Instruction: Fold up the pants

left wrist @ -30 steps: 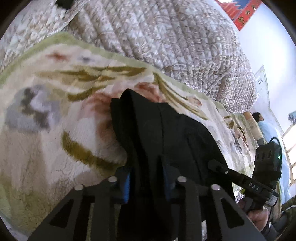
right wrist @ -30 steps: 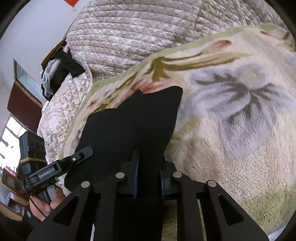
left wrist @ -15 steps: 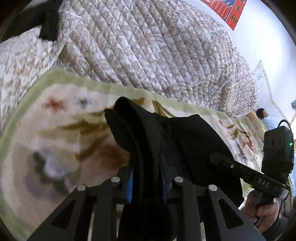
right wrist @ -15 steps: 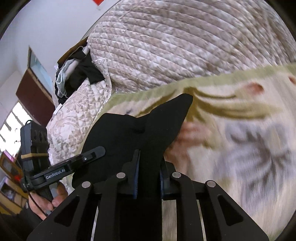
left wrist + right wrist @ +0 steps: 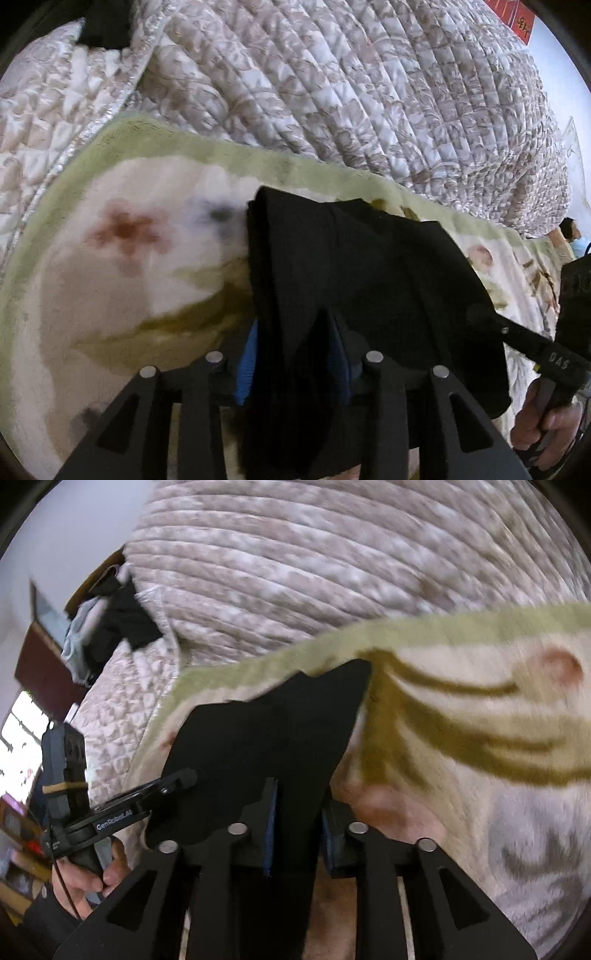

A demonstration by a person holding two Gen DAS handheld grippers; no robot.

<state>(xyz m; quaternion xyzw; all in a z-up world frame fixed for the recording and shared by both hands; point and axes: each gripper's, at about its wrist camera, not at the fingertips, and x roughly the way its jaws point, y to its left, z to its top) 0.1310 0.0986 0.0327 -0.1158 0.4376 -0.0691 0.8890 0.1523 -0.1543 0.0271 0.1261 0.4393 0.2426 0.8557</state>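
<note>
Both tools are letting go while the black pants [image 5: 354, 280] are hanging partly off the bed, and that is the main risk: if the jaws are widening before the carried edge is lying flat on the floral blanket [image 5: 110, 280], the cloth is likely to slump back on itself and the fold may come out crooked or bunched. The two corners are also being released separately, so one side dropping ahead of the other could be skewing the folded edge.

The left tool [image 5: 295, 350] is opening, with a thick bundle of black fabric between its blue pads [image 5: 246, 363]; whether the pads are pressing it cannot be told. The right tool [image 5: 297, 823] is opening as well, with a strip of the pants running between its jaws.

The pants are stretching from the jaws forward over the blanket, their far edge reaching toward the blanket's green border, just short of the quilted bedspread [image 5: 332, 92]. In the right wrist view the pants [image 5: 266, 738] are ending in a raised point ahead of the jaws.
</note>
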